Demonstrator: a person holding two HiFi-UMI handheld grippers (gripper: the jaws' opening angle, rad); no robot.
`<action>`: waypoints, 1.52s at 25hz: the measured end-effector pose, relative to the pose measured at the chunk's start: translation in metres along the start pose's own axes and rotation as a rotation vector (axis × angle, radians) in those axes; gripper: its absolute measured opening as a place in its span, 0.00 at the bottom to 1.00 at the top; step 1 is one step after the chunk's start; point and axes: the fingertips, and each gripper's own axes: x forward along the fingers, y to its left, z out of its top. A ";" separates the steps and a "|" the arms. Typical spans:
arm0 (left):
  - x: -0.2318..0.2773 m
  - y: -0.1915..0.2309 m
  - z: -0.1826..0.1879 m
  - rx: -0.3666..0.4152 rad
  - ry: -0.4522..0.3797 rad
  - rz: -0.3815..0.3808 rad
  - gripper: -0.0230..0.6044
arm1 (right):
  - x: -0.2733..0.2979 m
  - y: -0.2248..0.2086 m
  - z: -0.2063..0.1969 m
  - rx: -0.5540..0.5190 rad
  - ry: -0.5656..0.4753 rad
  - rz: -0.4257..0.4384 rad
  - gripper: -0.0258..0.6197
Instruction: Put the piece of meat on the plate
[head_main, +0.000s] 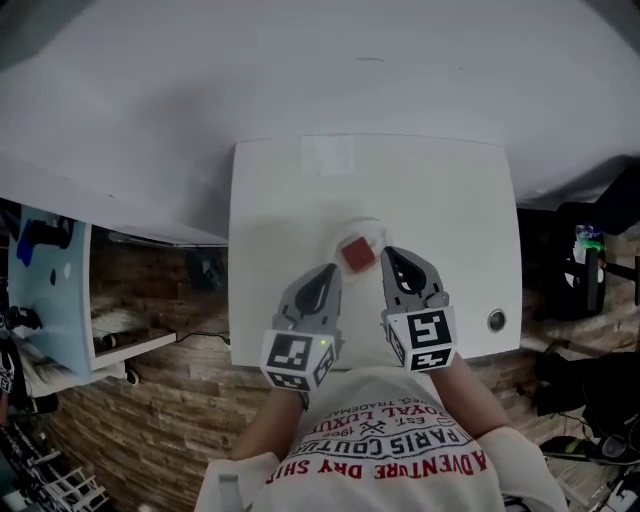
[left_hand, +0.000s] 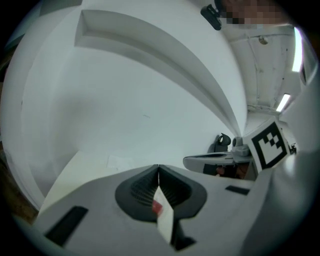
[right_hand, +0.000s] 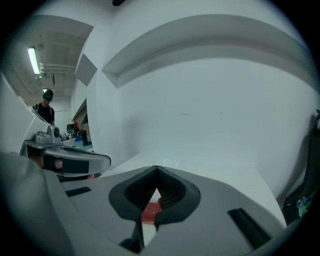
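Observation:
A red piece of meat (head_main: 356, 253) lies on a small white plate (head_main: 372, 231) in the middle of the white table (head_main: 450, 200). Both grippers hang above the table's near side, one on each side of the plate. My left gripper (head_main: 330, 270) is shut with nothing in it; its jaws meet at the tip (left_hand: 158, 167), and the meat (left_hand: 157, 206) shows below through the gap behind them. My right gripper (head_main: 388, 253) is also shut and empty, tips together (right_hand: 157, 169), with the meat (right_hand: 150, 212) visible underneath. Neither gripper touches the meat or the plate.
A round metal grommet (head_main: 496, 320) sits near the table's right front corner. A white wall rises behind the table. A pale blue shelf unit (head_main: 50, 290) stands at the left, dark bags (head_main: 590, 260) at the right. A person (right_hand: 46, 107) stands far off.

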 end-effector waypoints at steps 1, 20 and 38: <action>-0.002 -0.006 0.009 0.014 -0.021 -0.008 0.05 | -0.008 -0.001 0.010 0.001 -0.034 -0.005 0.06; -0.047 -0.096 0.113 0.203 -0.288 -0.066 0.05 | -0.116 -0.013 0.100 -0.065 -0.334 -0.044 0.06; -0.047 -0.091 0.106 0.210 -0.261 -0.045 0.05 | -0.114 -0.012 0.090 -0.043 -0.320 -0.017 0.06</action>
